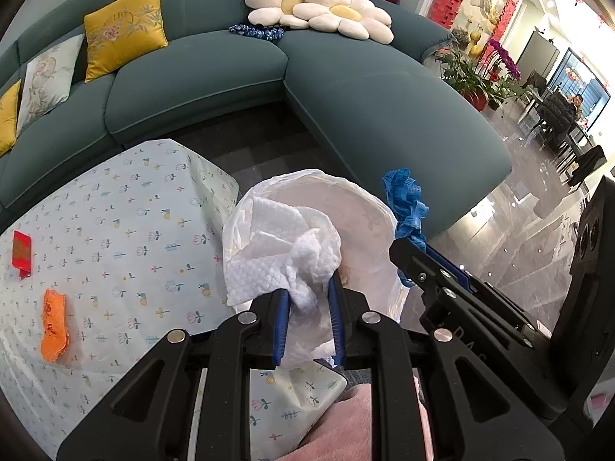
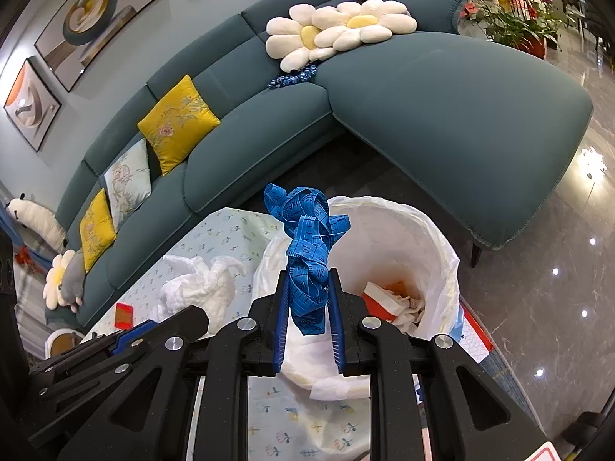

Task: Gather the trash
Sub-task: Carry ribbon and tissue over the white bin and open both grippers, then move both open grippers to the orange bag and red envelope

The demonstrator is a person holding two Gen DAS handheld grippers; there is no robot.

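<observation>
My left gripper (image 1: 308,292) is shut on a crumpled white paper towel (image 1: 284,253) and holds it over the near rim of a trash bin lined with a white bag (image 1: 369,207). My right gripper (image 2: 307,288) is shut on a tangled blue measuring tape (image 2: 307,238) and holds it above the bin's rim (image 2: 442,238); the tape also shows in the left wrist view (image 1: 407,207). Orange and white trash (image 2: 392,296) lies in the bin. The paper towel shows in the right wrist view (image 2: 200,284) to the left.
A table with a floral cloth (image 1: 115,230) carries an orange scrap (image 1: 55,322) and a red card (image 1: 22,253). A teal sectional sofa (image 1: 230,77) with yellow cushions (image 1: 125,27) and daisy pillows stands behind. Glossy floor (image 2: 557,269) lies to the right.
</observation>
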